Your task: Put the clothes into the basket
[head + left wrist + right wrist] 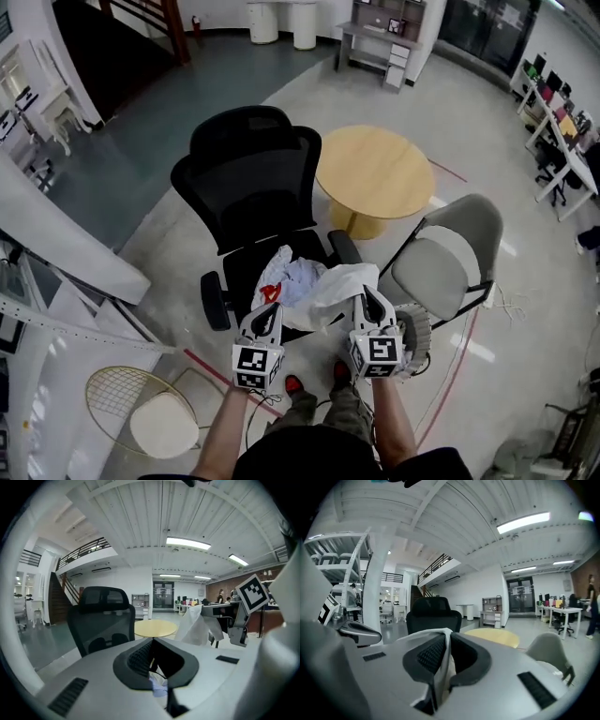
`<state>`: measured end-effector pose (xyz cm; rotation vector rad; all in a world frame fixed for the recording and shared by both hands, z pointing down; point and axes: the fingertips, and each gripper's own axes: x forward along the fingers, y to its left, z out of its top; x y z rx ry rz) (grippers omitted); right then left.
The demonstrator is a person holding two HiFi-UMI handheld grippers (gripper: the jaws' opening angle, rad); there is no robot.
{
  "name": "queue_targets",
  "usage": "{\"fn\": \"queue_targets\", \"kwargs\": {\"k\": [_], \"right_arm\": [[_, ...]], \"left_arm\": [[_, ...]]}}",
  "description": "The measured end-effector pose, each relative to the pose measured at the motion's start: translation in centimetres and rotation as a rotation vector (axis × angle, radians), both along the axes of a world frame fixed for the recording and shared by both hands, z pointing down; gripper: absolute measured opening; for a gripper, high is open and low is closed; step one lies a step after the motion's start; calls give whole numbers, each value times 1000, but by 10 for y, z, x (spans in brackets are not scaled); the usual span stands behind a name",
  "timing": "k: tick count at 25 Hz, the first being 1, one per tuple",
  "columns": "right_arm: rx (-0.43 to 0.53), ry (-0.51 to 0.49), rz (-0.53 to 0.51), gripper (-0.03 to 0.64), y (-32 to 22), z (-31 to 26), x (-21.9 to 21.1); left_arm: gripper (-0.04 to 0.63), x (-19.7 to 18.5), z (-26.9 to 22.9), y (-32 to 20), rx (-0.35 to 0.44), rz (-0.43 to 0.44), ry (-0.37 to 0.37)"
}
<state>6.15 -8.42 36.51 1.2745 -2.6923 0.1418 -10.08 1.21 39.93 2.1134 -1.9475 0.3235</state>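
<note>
At the front edge of the black chair seat, your left gripper has its jaws pinched together on a fold of pale blue cloth, with nothing but that fabric between them. Just right of it the rest of the heap lies on the seat: a red piece peeks out at the heap's left side, and the white garment drapes across toward the seat's right front corner. There your right gripper is clamped nearly closed on an edge of that white garment, which runs up between the jaws.

By my reading, you're in the pick-up step: both grips are made, but the clothes aren't yet clear of the chair. The likely basket (a pale perforated tub, partly hidden behind your right gripper) sits on the floor just right of you, in front of the grey chair.

Next, raise both ends together so nothing trails, swing right until the bundle hangs over the rim, then release. Watch the red piece; neither gripper has it.
</note>
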Motion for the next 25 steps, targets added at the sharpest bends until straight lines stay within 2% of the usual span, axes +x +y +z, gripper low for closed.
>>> {"fn": "queue_targets", "kwargs": {"k": [5,10,17,25], "right_arm": [[15,2,120,41,-1,-10,60],[17,21,211,41,-2,-15,123],[13,51,280,41,3,-3,202],[-73,69,328,41,12,45,276]], "left_arm": [[6,51,-2,-23,-1,119,16],[7,104,-5,-41,-2,203,25],[6,175,1,-56,-30,276,33],[7,246,36,-55,-106,324,42]]}}
